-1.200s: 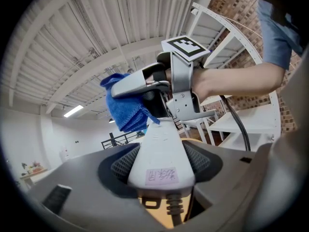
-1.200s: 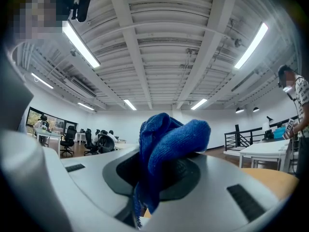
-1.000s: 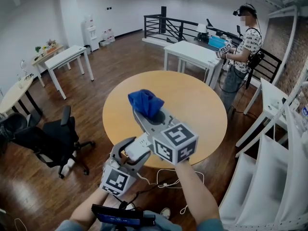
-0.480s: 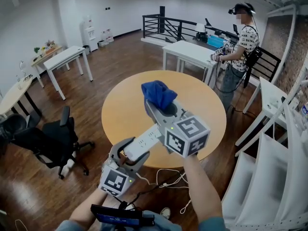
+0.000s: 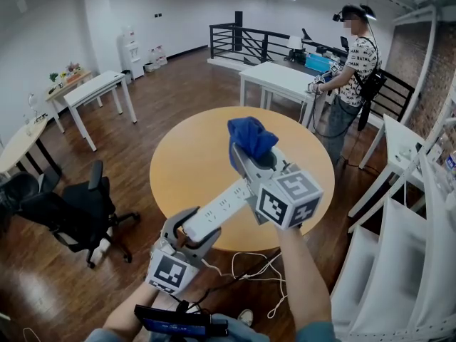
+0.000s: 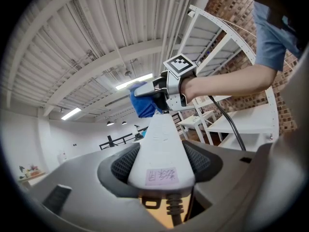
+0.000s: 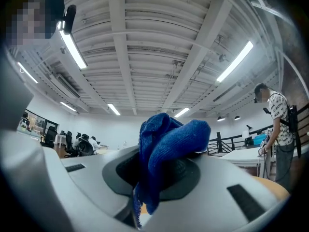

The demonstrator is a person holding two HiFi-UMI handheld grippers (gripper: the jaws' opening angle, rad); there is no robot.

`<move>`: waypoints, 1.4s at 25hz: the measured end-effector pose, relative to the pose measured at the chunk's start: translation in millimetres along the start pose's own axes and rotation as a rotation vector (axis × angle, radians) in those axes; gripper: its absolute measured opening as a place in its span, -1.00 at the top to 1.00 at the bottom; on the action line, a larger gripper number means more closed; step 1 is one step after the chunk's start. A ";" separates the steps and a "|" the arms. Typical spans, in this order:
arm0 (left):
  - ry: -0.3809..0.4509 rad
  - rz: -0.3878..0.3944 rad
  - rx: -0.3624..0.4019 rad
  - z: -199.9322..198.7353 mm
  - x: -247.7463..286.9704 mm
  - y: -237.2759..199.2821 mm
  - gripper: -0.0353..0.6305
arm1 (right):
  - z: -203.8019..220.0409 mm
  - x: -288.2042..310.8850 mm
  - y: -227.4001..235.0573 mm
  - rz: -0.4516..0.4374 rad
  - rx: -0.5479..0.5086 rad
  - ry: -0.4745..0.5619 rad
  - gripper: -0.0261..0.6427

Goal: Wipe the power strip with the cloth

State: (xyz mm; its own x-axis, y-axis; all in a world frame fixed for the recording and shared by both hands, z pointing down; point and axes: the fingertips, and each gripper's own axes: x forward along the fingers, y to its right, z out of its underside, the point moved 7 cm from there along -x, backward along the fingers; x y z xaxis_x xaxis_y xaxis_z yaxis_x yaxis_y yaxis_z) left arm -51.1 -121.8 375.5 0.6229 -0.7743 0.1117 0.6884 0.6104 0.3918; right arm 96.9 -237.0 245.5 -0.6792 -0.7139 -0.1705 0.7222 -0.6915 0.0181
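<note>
**Strip held aloft, cloth at its far end**

Clamping the strip [image 5: 222,206] at its cord end with the left gripper [image 5: 191,228], both jaws pressing on its 2 long sides. Holding it in the air over the near part of the table [image 5: 178,169], not resting on it. Pinching the cloth [image 5: 251,137] in the right gripper [image 5: 247,155], jaws closed on a bunched fold, the wad sitting at the strip's far end; contact hard to confirm.

Running the strip's long axis away from the person, up and to the right, socket face upward, cord [image 5: 249,266] trailing down off the near end.

Judging the strip stiff, light and smooth-sided, probably slippery plastic. Gripping across the narrow width near the cord end, as now, looking sound, leaving the socket face free. Judging the cloth soft and floppy, needing a firm pinch while dragging along that axis.
</note>
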 end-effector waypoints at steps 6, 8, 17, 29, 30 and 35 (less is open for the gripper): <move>0.002 -0.004 -0.007 -0.5 0.9 1.2 0.05 | -0.6 -8.8 14.2 0.034 0.013 0.014 0.71; 0.002 -0.007 -0.016 0.1 1.1 -0.1 0.05 | 0.5 -11.0 16.1 0.040 0.016 0.015 0.71; 0.018 -0.019 -0.024 3.3 1.8 -8.3 0.05 | 7.9 -16.1 16.8 0.049 0.028 0.013 0.71; 0.002 -0.063 -0.106 9.7 -2.0 -22.9 0.05 | 23.2 -36.1 14.7 0.065 0.064 0.022 0.71; 0.002 -0.063 -0.105 10.3 -2.3 -23.8 0.05 | 24.2 -37.5 13.9 0.066 0.064 0.022 0.71; 0.002 -0.072 -0.121 12.4 -2.6 -26.6 0.05 | 28.1 -47.1 11.2 0.073 0.067 0.027 0.71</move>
State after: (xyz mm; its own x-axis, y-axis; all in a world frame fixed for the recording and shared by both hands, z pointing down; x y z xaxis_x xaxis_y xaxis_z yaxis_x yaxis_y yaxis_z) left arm -75.6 -138.1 376.1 0.5706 -0.8168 0.0857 0.7713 0.5688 0.2856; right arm 133.3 -214.2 281.4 -0.6210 -0.7598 -0.1928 0.7585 -0.6445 0.0968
